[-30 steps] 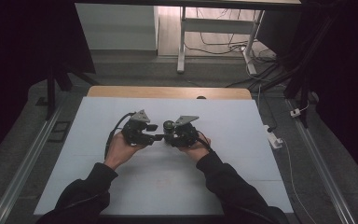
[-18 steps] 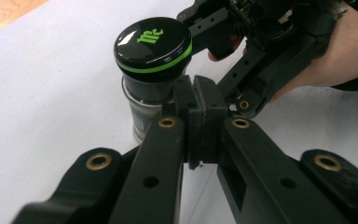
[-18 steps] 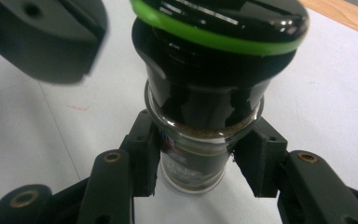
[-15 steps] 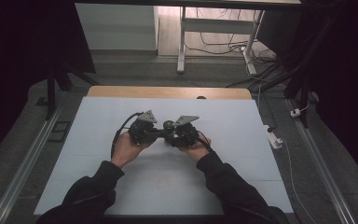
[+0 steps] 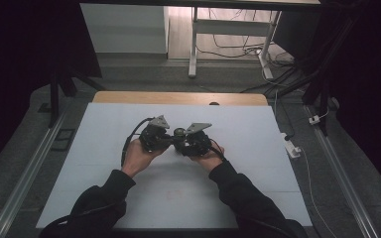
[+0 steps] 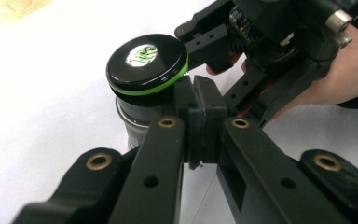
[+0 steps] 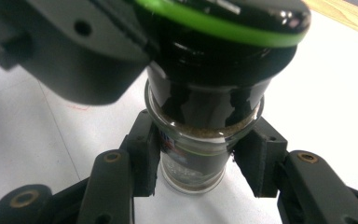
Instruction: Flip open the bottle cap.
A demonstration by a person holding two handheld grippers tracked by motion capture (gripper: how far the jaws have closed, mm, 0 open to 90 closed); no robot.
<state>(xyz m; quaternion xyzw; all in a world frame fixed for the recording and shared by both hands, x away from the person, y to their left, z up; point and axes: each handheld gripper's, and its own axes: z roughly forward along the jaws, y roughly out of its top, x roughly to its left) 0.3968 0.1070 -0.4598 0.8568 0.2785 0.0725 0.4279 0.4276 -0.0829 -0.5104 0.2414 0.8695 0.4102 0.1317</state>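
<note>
Standing straight up near the middle of the white table [image 5: 104, 198] is a small glass jar [image 7: 193, 154], with its long side running up and down and its lid [image 6: 147, 65] on top. The lid is black and shiny, with a bright green ring around its edge and a green mark on its flat face. Inside the jar there is some brown powder, and a line of it shows just under the dark neck. I cannot tell how full the jar is. The right gripper [image 7: 200, 161] has its two black jaws on the glass body of the jar, one on each side, and the pads touch the glass. So this gripper is closed around the jar and holds it. The left gripper [image 6: 200, 116] is up beside the lid. Its two pads are pressed flat together with no gap, and they sit right next to the lid, a bit lower than its top. They have nothing between them. From the high view, both grippers meet at the jar, the left gripper [image 5: 154, 136] on the jar's left and the right gripper [image 5: 194, 140] on its right. A hand [image 5: 138, 156] in a dark sleeve [image 5: 99, 198] holds each one. A light wooden strip [image 5: 178, 97] runs along the table edge beyond the jar.
</note>
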